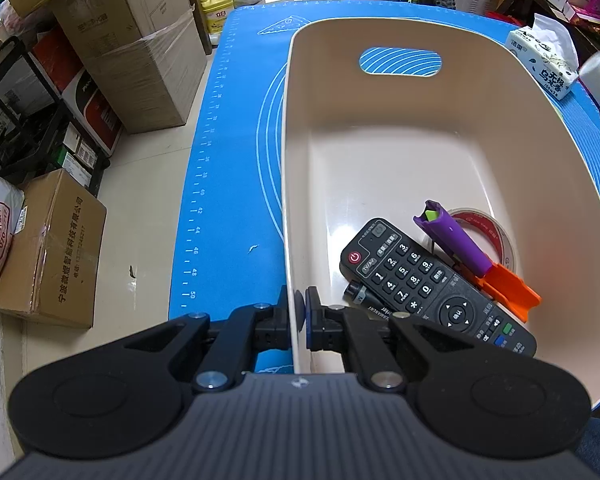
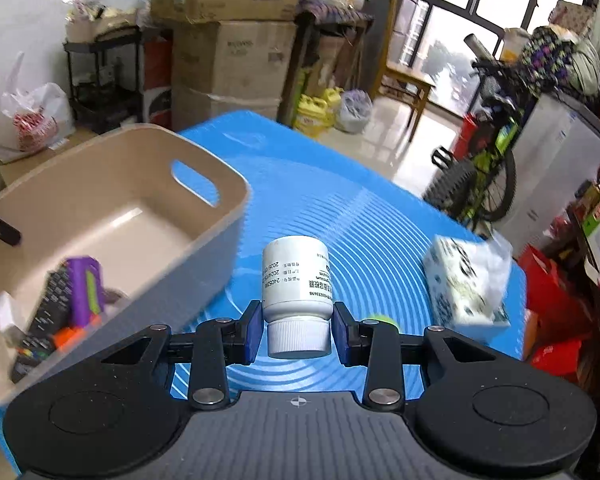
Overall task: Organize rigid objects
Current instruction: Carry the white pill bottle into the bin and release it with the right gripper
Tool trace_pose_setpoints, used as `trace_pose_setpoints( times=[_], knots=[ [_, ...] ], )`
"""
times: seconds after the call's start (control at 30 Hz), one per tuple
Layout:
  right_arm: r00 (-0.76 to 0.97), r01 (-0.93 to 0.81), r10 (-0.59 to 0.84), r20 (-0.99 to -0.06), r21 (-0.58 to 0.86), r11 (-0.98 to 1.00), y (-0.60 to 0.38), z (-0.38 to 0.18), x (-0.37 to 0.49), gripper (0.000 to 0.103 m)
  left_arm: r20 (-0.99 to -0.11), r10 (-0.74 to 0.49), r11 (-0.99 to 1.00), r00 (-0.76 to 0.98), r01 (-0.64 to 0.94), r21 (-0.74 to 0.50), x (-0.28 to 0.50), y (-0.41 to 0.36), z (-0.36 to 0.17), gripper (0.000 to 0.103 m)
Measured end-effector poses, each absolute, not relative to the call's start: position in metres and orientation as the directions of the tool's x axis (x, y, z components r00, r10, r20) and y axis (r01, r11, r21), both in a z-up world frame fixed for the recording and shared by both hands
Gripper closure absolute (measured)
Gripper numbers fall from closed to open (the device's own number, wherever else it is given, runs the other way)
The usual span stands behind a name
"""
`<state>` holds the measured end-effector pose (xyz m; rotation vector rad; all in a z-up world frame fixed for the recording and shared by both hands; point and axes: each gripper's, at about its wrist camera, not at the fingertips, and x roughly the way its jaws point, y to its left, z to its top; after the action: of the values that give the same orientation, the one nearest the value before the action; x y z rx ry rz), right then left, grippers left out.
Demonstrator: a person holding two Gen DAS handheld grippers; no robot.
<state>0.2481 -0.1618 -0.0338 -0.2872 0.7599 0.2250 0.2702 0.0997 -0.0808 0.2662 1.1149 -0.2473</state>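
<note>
left gripper [image 1: 299, 312]: clamped on near wall of beige bin [image 1: 380, 152], lower centre | right gripper [image 2: 296, 330]: pads grip white pill bottle [image 2: 297, 286] by its shoulder, cap toward camera, long axis along fingers, centre frame | bin lies left and lower; remote control [image 1: 432, 284], purple tool [image 1: 456, 240] inside | likely next: carry bottle left over rim

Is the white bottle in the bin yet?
Not yet. The white bottle is clamped cap-toward-camera in the right tool, over the blue mat, beside the bin.

White pill bottle [image 2: 296, 280] hangs cap-toward-camera beside the beige bin [image 2: 220, 216]; remote [image 1: 432, 284], purple-orange toy [image 1: 460, 246] and tape roll [image 1: 496, 228] inside the bin.
</note>
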Motion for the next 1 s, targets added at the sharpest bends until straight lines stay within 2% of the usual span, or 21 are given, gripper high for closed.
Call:
trace_pose_setpoints(
  times=[0.37,0.9,0.93,1.0],
  knots=[
    [0.692,-0.463,0.297,-0.657,-0.089,0.882,-0.081,-0.020,0.251,0.059,-0.905,-0.058,0.941,0.420,0.327,0.091,0.269,0.100,-0.081,0.096],
    [0.525,-0.583,0.323,-0.787,-0.056,0.811,-0.018,-0.073,0.260,0.059,-0.907,-0.069,0.935,0.415,0.345,0.087,0.270,0.101,-0.080,0.096],
    [0.521,-0.583,0.318,-0.792,-0.058,0.811,-0.018,-0.075,0.259,0.053,-0.907,-0.069,0.935,0.416,0.344,0.087,0.270,0.101,-0.080,0.096],
    [0.517,-0.583,0.316,-0.796,-0.057,0.811,-0.021,-0.076,0.258,0.051,-0.905,-0.070,0.936,0.419,0.342,0.086,0.270,0.101,-0.081,0.096]
  ],
)
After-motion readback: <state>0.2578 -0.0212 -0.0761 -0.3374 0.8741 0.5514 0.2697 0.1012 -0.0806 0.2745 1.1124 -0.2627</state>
